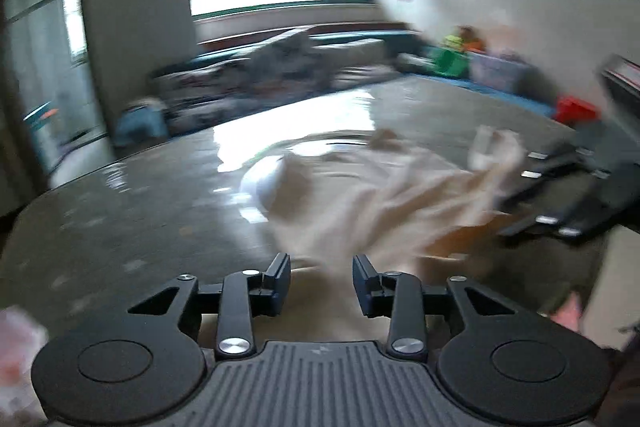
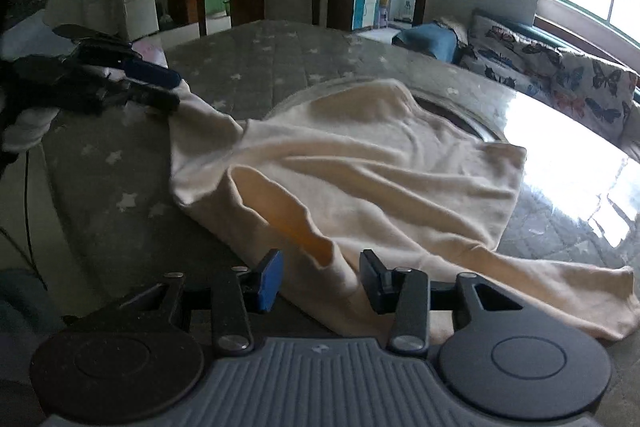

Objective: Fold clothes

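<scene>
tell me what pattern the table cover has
Grey with pale stars, on the table cover; clearest in the right wrist view.

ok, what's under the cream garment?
The cream garment lies on the star-print table cover and over a round glass turntable, rim showing. The rest is covered.

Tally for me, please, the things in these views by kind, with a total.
Cream garment: 1
Grippers: 2, left gripper and right gripper
Table: 1
Total: 4
</scene>
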Motion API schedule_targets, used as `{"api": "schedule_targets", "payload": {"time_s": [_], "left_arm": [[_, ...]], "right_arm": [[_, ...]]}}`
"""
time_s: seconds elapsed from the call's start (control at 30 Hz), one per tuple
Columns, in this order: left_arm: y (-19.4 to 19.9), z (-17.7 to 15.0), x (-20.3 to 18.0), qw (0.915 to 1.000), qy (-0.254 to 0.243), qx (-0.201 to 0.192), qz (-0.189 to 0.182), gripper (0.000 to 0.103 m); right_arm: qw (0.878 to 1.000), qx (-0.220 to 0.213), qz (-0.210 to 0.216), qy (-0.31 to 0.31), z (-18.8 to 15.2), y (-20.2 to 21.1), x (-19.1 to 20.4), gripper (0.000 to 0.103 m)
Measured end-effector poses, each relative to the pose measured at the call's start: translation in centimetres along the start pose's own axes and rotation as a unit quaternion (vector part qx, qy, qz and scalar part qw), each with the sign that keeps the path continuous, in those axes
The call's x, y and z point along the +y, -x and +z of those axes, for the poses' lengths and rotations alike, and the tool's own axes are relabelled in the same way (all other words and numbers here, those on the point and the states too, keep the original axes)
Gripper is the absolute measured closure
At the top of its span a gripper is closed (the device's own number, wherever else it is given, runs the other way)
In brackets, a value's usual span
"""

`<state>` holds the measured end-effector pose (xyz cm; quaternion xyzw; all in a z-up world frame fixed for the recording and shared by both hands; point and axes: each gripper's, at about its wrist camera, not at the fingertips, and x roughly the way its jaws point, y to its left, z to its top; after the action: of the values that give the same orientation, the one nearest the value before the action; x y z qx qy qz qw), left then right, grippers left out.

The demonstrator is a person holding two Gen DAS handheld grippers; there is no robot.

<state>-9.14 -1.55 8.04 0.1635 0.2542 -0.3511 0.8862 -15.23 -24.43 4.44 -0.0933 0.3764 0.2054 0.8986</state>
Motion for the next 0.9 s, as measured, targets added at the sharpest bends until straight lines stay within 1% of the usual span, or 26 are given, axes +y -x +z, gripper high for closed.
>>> {"api": "schedule_targets", "payload": {"time_s": [0.03,0.07,0.1,0.13,0.17,0.2,0.27,0.3,0.33,0.37,0.4,0.43,0.5,0.57,0.63,0.7,0.8,0.83,0.9], "left_arm": [[-0.6,0.1,-1.0,0.9998,-0.013,0.001,-0.017,0.058],[-1.3,0.0,-1.8,0.9993,-0.025,0.005,-0.028,0.054],[-2.0,-0.1,-2.6,0.9985,-0.037,0.009,-0.039,0.053],[-2.7,-0.1,-3.3,0.9976,-0.047,0.013,-0.050,0.050],[-3.3,-0.2,-3.7,0.9968,-0.049,0.019,-0.060,0.050],[-3.8,-0.3,-4.1,0.9961,-0.050,0.024,-0.068,0.050],[-4.7,-0.6,-4.6,0.9950,-0.047,0.031,-0.083,0.050],[-5.0,-0.8,-4.7,0.9945,-0.044,0.033,-0.089,0.052],[-5.1,-0.9,-4.8,0.9939,-0.037,0.037,-0.097,0.072],[-5.3,-1.0,-4.8,0.9932,-0.030,0.042,-0.104,0.088],[-5.3,-1.1,-4.8,0.9926,-0.024,0.044,-0.111,0.089],[-4.9,-1.2,-4.8,0.9923,-0.025,0.039,-0.115,0.094],[-3.4,-1.5,-4.9,0.9909,-0.045,0.022,-0.125,0.094],[-1.9,-1.8,-5.0,0.9887,-0.066,0.004,-0.135,0.094],[-0.7,-2.6,-5.6,0.9842,-0.103,-0.003,-0.144,0.094],[-0.5,-3.5,-6.0,0.9797,-0.126,0.009,-0.155,0.094],[-0.6,-3.9,-6.1,0.9760,-0.137,0.019,-0.168,0.094],[-0.6,-4.1,-6.1,0.9748,-0.140,0.021,-0.172,0.092],[-0.5,-3.8,-5.7,0.9739,-0.143,0.016,-0.176,0.091]], "right_arm": [[1.000,0.003,0.003,-0.003,-0.1,-0.2,0.0,0.070],[1.000,0.006,0.004,-0.004,-0.2,-0.4,0.0,0.078],[1.000,0.007,0.004,-0.003,-0.4,-0.4,0.1,0.083],[1.000,0.006,0.003,0.000,-0.5,-0.2,0.2,0.086],[1.000,0.005,0.003,0.002,-0.6,0.1,0.2,0.091],[1.000,0.003,0.004,0.004,-0.7,0.4,0.3,0.095],[1.000,-0.003,0.010,0.007,-0.9,1.2,0.4,0.096],[1.000,-0.006,0.012,0.010,-1.0,1.6,0.5,0.097],[1.000,-0.007,0.014,0.014,-1.0,1.9,0.7,0.097],[1.000,-0.006,0.016,0.018,-1.1,2.1,0.9,0.097],[1.000,-0.004,0.018,0.023,-1.2,2.4,1.1,0.097],[0.999,-0.002,0.020,0.027,-1.3,2.6,1.3,0.098],[0.999,0.004,0.025,0.036,-1.5,3.2,1.6,0.098],[0.998,0.015,0.041,0.038,-1.8,3.7,1.8,0.098],[0.998,0.025,0.056,0.033,-2.1,4.2,1.8,0.098],[0.998,0.022,0.061,0.027,-1.9,4.6,1.6,0.095],[0.998,0.010,0.061,0.019,-1.3,5.2,1.3,0.094],[0.998,0.006,0.061,0.016,-1.1,5.4,1.1,0.094],[0.999,-0.007,0.052,0.011,-0.4,5.3,0.6,0.094]]}}
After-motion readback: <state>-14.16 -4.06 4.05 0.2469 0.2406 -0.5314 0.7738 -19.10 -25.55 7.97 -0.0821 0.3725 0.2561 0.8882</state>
